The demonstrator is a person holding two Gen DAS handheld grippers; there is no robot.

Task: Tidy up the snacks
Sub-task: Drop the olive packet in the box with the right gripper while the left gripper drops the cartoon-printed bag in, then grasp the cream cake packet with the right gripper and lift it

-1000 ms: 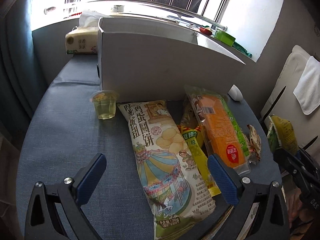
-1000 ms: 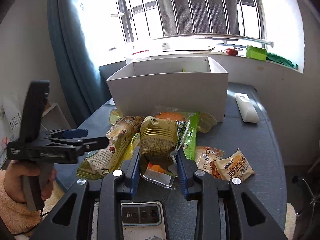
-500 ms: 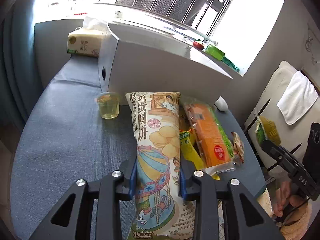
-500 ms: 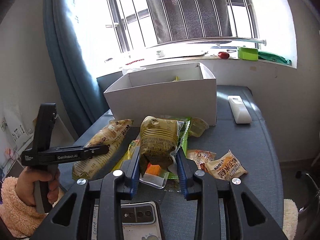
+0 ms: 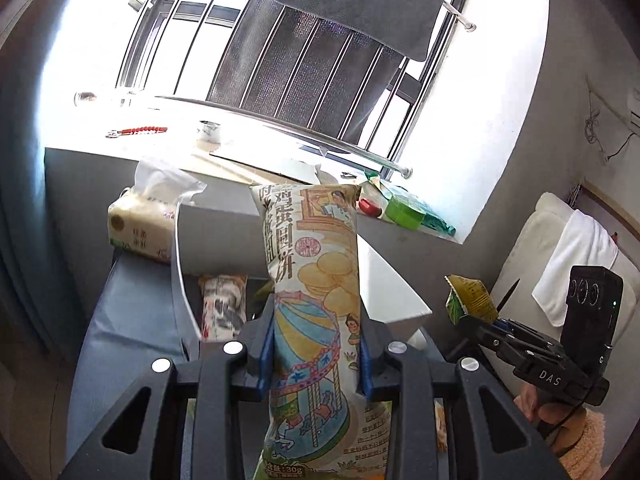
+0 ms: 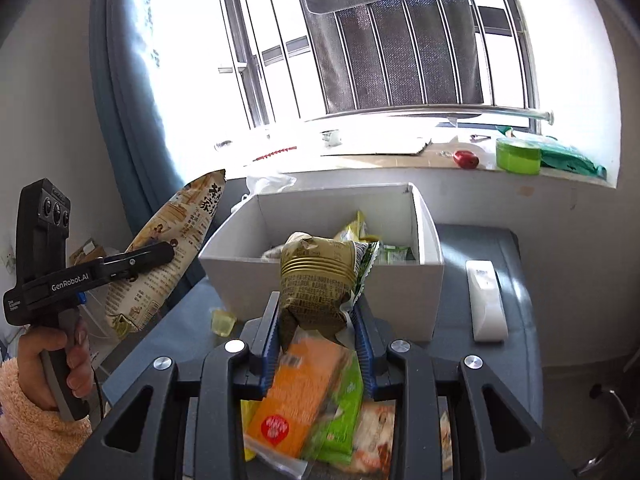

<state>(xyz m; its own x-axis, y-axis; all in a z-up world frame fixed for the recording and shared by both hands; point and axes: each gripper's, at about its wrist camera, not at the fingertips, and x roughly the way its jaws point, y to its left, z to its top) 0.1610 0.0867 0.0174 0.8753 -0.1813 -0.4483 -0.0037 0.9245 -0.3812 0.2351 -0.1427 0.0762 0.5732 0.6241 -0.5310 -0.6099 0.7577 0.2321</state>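
Note:
My left gripper (image 5: 316, 356) is shut on a long cookie bag (image 5: 316, 264) with a carousel picture, held off the table and pointing over the white box (image 5: 224, 240). My right gripper (image 6: 316, 332) is shut on a crumpled olive-green snack packet (image 6: 316, 280), just in front of the box's near wall (image 6: 400, 296). The right wrist view also shows the left gripper (image 6: 168, 254) with the long bag (image 6: 188, 216) at the left, in a person's hand. At the right of the left wrist view is the right gripper (image 5: 476, 320) with the packet (image 5: 470, 300). Several snacks (image 6: 356, 228) lie inside the box.
An orange-and-green package (image 6: 304, 396) and other snacks lie on the blue table under my right gripper. A jelly cup (image 6: 222, 322) sits left of the box and a white remote (image 6: 486, 300) to its right. A tissue pack (image 5: 140, 224) stands behind the box's left corner.
My left gripper shut on the long cookie bag and lifted it off the table up toward the box. My right gripper, still holding the olive-green packet, rose and came closer to the box.

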